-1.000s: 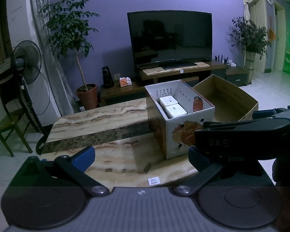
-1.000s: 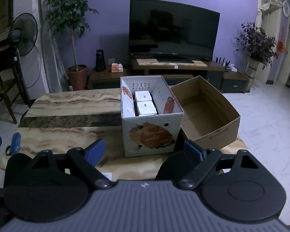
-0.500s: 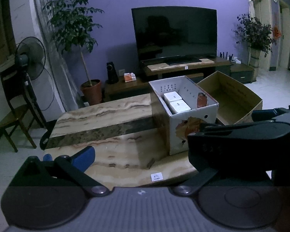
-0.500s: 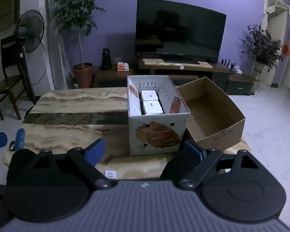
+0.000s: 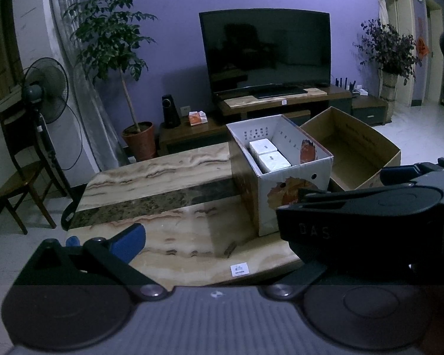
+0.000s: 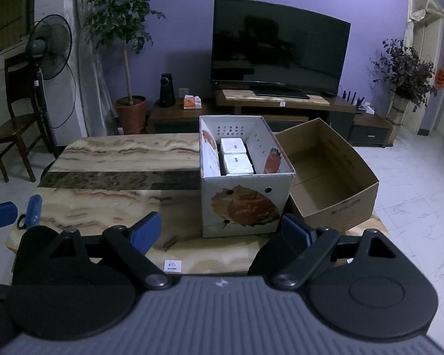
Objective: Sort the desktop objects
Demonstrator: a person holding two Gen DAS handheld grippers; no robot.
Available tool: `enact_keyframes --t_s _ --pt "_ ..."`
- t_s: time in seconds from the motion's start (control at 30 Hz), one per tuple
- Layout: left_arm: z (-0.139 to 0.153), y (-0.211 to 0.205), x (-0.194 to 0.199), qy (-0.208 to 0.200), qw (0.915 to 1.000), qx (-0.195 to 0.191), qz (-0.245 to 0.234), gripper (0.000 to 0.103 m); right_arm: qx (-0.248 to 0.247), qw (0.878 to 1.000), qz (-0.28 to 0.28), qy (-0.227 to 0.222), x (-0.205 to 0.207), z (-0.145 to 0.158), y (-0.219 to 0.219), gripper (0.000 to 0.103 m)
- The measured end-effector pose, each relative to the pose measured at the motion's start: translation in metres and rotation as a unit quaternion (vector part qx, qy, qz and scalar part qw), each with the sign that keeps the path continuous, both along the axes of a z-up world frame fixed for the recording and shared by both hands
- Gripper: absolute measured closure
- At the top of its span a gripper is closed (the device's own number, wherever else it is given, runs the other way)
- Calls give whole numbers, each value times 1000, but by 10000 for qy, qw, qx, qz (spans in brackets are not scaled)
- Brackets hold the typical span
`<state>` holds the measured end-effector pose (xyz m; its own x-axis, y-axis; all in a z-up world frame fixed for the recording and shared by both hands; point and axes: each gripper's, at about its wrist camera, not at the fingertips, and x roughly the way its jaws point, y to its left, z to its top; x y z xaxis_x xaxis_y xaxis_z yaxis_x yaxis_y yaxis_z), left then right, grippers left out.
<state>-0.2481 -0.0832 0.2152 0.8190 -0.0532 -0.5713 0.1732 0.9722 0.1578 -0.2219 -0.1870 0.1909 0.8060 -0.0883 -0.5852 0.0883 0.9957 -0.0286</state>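
Observation:
A white carton with an apple print (image 5: 269, 189) (image 6: 245, 204) stands on the marble table (image 5: 162, 183) (image 6: 118, 195). Two small white boxes (image 5: 269, 155) (image 6: 235, 156) lie inside it, one behind the other. An open brown cardboard box (image 5: 367, 145) (image 6: 334, 177) sits against its right side with nothing in it. My right gripper (image 6: 220, 230) is open and holds nothing, just short of the table's front edge. My left gripper (image 5: 213, 236) is open too. Its left blue finger (image 5: 130, 242) shows, while the right gripper's black body (image 5: 358, 222) hides the other.
A small white sticker (image 6: 173, 265) marks the table's front edge. Behind the table are a TV (image 6: 278, 47) on a low stand, a potted tree (image 6: 127, 29), a standing fan (image 6: 48, 47) and a wooden chair (image 6: 11, 124). White tiled floor lies to the right.
Both grippers have drawn back a little from the table, so the cartons look slightly farther away. Both stay open, and nothing on the table has moved.

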Motion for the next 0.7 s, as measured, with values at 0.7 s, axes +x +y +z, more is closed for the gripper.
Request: enact_keyframes --t_s 0.7 --pt "-2 -2 -1 9 10000 9 9 1 -8 10000 10 0 -1 -1 1 14"
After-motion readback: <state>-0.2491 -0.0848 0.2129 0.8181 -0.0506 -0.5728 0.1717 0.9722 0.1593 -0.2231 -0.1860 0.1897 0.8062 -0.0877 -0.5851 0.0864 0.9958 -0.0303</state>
